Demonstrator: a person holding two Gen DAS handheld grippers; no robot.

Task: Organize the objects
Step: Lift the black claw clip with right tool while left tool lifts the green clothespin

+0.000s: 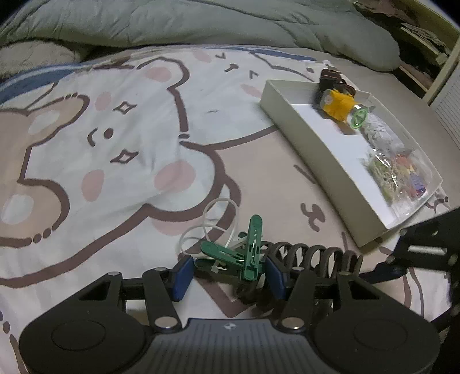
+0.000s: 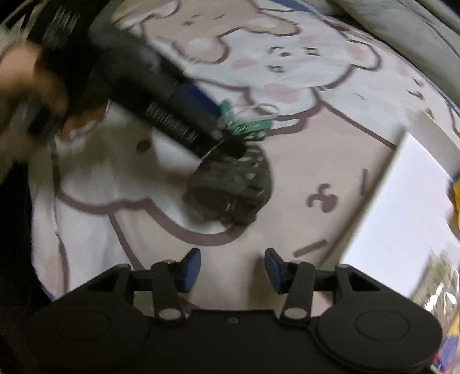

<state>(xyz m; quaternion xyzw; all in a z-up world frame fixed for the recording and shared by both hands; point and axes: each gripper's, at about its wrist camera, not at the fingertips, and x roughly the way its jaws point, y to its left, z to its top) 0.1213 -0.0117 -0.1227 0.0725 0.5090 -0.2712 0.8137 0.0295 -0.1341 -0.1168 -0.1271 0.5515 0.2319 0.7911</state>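
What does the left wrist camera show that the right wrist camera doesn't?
Left wrist only: the tray's contents, a yellow block and plastic bags, plus the folded grey duvet.
Right wrist only: the person's hand on the left gripper, and the right gripper, open and empty.
Both: the green clothespins, the dark coiled item, the white tray, the bear-print sheet.

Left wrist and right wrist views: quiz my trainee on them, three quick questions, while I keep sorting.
1. True or false: the tray is empty.
2. The pegs at the left gripper are: A red, B green, C yellow.
3. What does the right gripper hold?
Key: 1 false, it holds a yellow item and bags; 2 B; 3 nothing, its jaws stand open over the sheet.
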